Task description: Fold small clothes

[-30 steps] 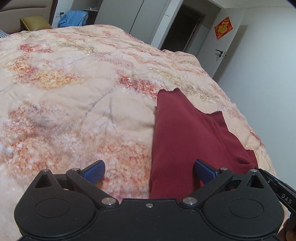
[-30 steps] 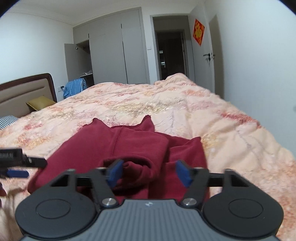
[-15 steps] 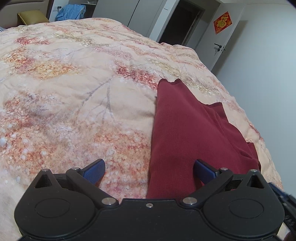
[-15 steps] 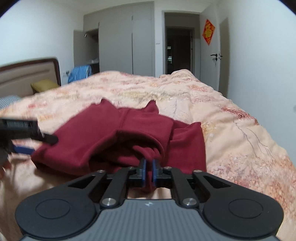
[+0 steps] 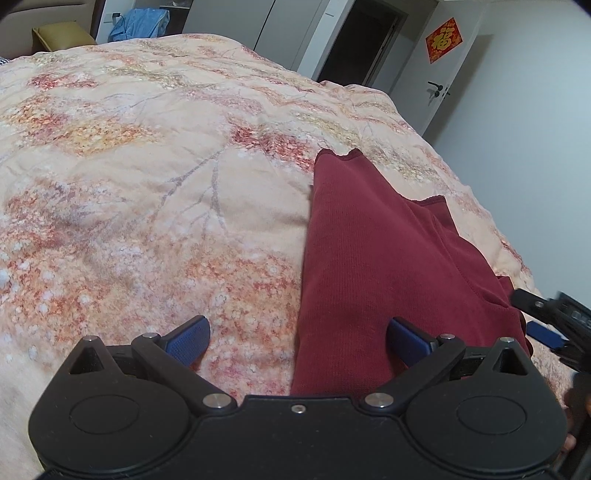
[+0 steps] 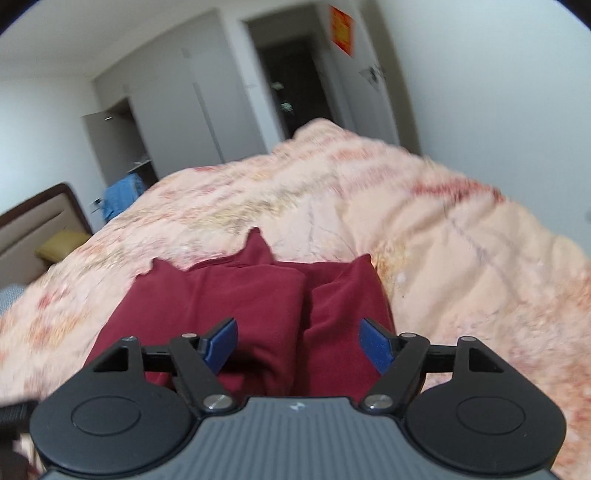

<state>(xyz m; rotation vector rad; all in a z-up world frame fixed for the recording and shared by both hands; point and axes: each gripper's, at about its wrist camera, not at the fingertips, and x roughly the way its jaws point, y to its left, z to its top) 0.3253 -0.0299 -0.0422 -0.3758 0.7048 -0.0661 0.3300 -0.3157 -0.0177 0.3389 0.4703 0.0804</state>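
Note:
A dark red garment [image 5: 373,254] lies partly folded on the floral bedspread [image 5: 155,177]. My left gripper [image 5: 295,338] is open and empty over its left edge, one finger above the bedspread, the other above the cloth. In the right wrist view the garment [image 6: 258,295] shows with a folded flap on top. My right gripper [image 6: 297,343] is open and empty just above its near end. The right gripper's fingertip [image 5: 543,332] shows at the right edge of the left wrist view.
The bed's right edge drops off close to the garment [image 5: 517,258]. A yellow pillow [image 6: 62,249] and the headboard [image 6: 33,221] are at the far left. Wardrobe doors, a blue cloth [image 5: 138,24] and a dark doorway [image 6: 291,85] lie beyond the bed.
My right gripper shut on a fold of the red garment half a second ago, and has now opened and let it go, lifting and tilting. The left gripper stayed open, barely shifting.

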